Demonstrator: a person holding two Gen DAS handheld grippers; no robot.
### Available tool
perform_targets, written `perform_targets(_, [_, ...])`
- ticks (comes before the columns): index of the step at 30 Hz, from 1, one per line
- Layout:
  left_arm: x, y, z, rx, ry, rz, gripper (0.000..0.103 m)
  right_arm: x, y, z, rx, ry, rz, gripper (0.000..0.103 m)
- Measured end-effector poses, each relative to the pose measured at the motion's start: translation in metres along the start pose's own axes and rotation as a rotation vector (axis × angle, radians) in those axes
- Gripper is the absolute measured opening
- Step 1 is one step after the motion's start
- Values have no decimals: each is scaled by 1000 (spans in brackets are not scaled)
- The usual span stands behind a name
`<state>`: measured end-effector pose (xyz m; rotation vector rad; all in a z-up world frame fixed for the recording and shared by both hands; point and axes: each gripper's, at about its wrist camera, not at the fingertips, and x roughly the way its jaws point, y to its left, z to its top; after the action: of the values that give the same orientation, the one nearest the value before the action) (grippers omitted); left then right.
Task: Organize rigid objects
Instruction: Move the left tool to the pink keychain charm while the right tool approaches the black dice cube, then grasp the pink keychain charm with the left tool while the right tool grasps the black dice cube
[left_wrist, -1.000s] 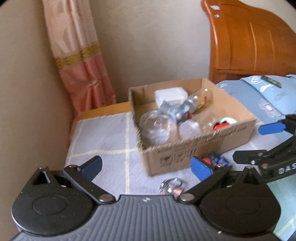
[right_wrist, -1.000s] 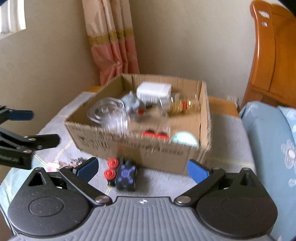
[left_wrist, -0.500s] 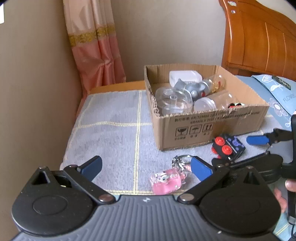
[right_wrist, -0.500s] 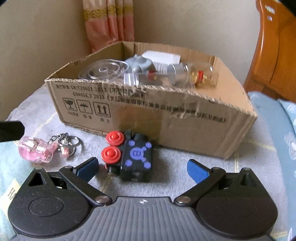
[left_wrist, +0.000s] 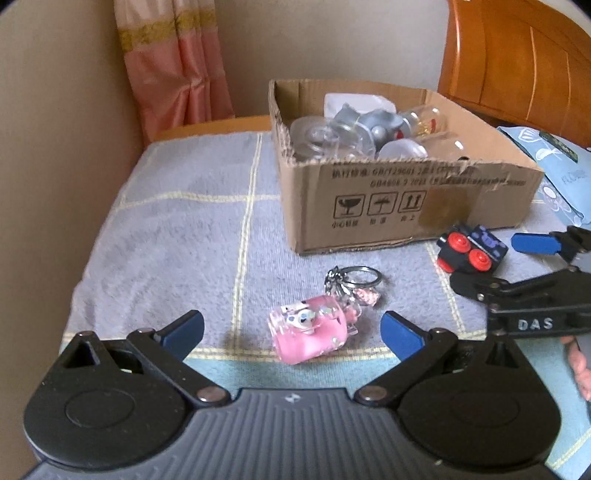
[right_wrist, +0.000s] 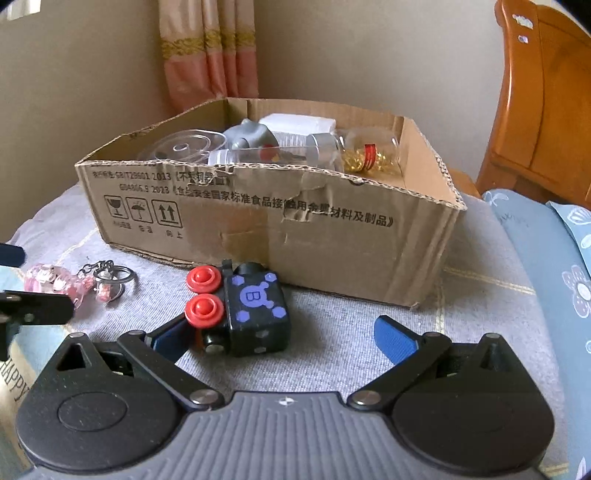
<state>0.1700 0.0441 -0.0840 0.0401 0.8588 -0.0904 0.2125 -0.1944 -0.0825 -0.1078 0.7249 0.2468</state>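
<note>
Your left tool (left_wrist: 290, 332) hangs low over the grey checked towel (left_wrist: 177, 236), jaws spread wide and empty, and the pink keychain charm (left_wrist: 310, 334) lies right between its blue fingertips (left_wrist: 400, 334), in front of the cardboard box (left_wrist: 406, 206). Its key ring (left_wrist: 360, 277) and chain trail away toward the box. Go for the chunky pink body, not the ring; the chain is loose and, I'd say, will swing as you lift, so close squarely across the charm and raise it gently.

Your right tool (right_wrist: 280, 338) is spread too, holding nothing, with the black toy block (right_wrist: 255, 310) just ahead. The left fingertip (right_wrist: 166, 339) sits at the block's red knobs (right_wrist: 203, 312), the right fingertip well clear on the other side. Centre yourself first, I'd suggest, so the pads meet the flat black sides and not the round knobs, which look likely to slip.

Beyond both items, the box stands just behind the block, already carrying a clear round lid (right_wrist: 184, 146), a grey figure (right_wrist: 251, 136), a white container (right_wrist: 299, 123) and a clear jar of gold bits (right_wrist: 373, 153). Free room looks scarce near the front wall, so carry each piece up over the torn front edge and set it down.
</note>
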Motion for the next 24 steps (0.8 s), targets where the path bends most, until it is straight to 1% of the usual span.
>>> perform_targets(3, [6,5,-2,-23,8,0,101,-1,1,0,0,-9,-2,103])
perform_targets(6, [9,12,-7,-35,22,22,101,-1,1,0,-1,-8,-4,103])
perform_targets(10, [4,24,-16,-52,5,34,102,-1,1,0,-2,0,-4,103])
perform_targets(15, [2,26,-20,-39,-12,27,101,-1,2,1,-4,-1,-5,103])
perform_targets(18, [5,23,-16,-36,-22,8,97,-1,3,1,-7,7,-4,103])
perform_targets(20, [6,19,-14,-24,-35,6,92,-1,3,1,-12,7,1,103])
perform_targets(22, [5,15,-11,-15,-50,-4,76,-2,2,0,-18,2,8,103])
perform_targets(23, [5,14,-10,-11,-54,-9,72,-2,2,0,-21,2,12,103])
perform_targets(24, [4,13,-9,-8,-57,-10,64,-2,2,0,-24,3,15,103])
